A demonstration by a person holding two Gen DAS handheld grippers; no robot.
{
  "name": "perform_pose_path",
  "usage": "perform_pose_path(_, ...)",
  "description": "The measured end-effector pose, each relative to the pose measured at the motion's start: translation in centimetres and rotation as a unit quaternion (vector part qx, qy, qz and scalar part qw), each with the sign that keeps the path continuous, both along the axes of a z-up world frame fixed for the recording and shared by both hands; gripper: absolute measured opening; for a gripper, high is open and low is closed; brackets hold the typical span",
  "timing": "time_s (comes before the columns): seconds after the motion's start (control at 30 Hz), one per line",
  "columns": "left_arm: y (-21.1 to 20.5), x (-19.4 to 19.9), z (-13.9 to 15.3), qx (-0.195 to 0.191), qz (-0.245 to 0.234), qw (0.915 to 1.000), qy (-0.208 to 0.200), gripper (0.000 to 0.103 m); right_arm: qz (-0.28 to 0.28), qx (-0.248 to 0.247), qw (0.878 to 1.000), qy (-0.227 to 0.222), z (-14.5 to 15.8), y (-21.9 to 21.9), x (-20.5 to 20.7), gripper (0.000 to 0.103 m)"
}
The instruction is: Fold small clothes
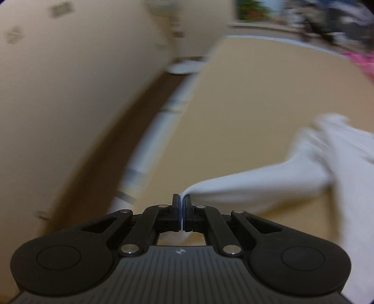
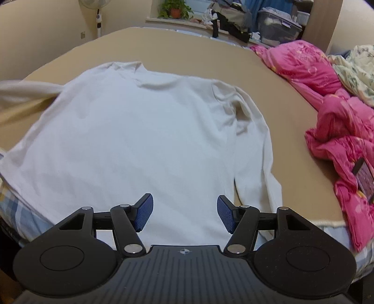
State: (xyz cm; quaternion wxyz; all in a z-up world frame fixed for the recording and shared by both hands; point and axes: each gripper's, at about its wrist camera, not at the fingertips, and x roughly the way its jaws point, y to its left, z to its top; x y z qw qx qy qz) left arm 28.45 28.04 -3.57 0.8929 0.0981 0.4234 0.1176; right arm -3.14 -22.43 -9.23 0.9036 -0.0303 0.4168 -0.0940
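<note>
The left gripper (image 1: 181, 198) pinches a sleeve (image 1: 245, 189) of the one white shirt (image 2: 140, 131); the right gripper (image 2: 185, 210) gapes wide, empty, above the shirt's hem by the bed's (image 2: 292, 112) near edge.

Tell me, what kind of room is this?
Probably a bedroom: a white shirt lies spread on a tan-covered bed, a rumpled pink quilt beside it, and a standing fan by the wall.

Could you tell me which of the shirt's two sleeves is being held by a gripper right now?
The shirt's left-hand sleeve: the left gripper is shut on its cuff, pulling it outward. The other sleeve lies folded along the body, untouched; the right gripper is open.
</note>
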Motion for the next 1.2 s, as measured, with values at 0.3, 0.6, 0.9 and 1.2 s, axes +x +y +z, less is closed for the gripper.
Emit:
perform_pose_path(0.3, 6.3, 11.5, -0.8, 0.063, 0.104, 0.9917, 0.043, 0.001, 0.002, -0.005, 1.000, 0.018, 0.0, 0.6, 1.7, 0.062)
perform_pose_path(0.6, 9.6, 12.2, -3.5, 0.089, 0.188, 0.9766, 0.056, 0.005, -0.014, -0.006, 1.000, 0.025, -0.3, -0.8, 2.7, 0.063)
perform_pose_path(0.9, 3.3, 5.4, -2.8, 0.059, 0.079, 0.9951, 0.011, 0.097, -0.113, 0.068, 0.991, -0.005, -0.2, -7.6, 2.2, 0.063)
perform_pose_path(1.2, -6.9, -8.2, -3.1, -0.002, -0.044, 0.9985, 0.032, 0.097, -0.189, 0.147, 0.970, 0.037, -4.7, -18.6, 4.1, 0.077)
